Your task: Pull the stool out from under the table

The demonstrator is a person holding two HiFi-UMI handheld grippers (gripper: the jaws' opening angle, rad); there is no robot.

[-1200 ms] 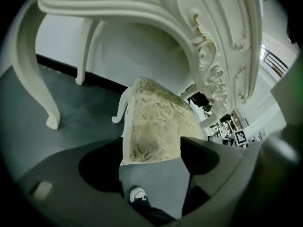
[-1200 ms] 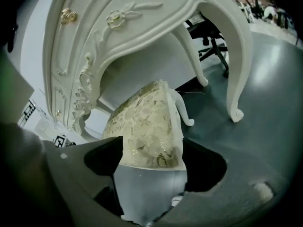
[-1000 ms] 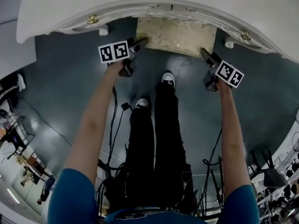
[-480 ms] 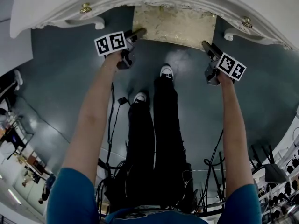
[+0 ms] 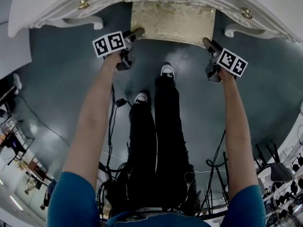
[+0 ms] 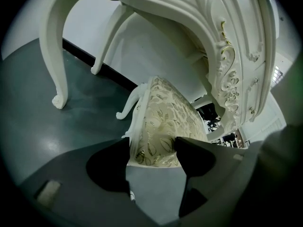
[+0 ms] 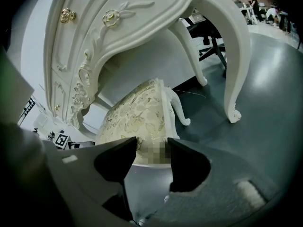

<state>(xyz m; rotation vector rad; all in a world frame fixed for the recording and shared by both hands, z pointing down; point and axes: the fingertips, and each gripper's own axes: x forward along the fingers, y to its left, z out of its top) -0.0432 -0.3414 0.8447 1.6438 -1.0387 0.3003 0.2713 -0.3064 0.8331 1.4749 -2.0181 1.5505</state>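
The stool, a cream cushion with a gold leaf pattern on a white frame, stands under the white carved table. My left gripper reaches its front left corner and my right gripper its front right corner. In the left gripper view the cushion's front edge lies between the jaws of the left gripper, which are closing. In the right gripper view the stool's edge likewise sits between the closing jaws of the right gripper. Neither pair visibly presses on it.
The person's legs and shoes stand on the dark grey floor just behind the stool. Cables trail on the floor. Curved table legs flank the stool. An office chair stands beyond the table.
Both grippers have moved forward to the stool's front corners, and the arms have stretched out. The stool stays under the table.
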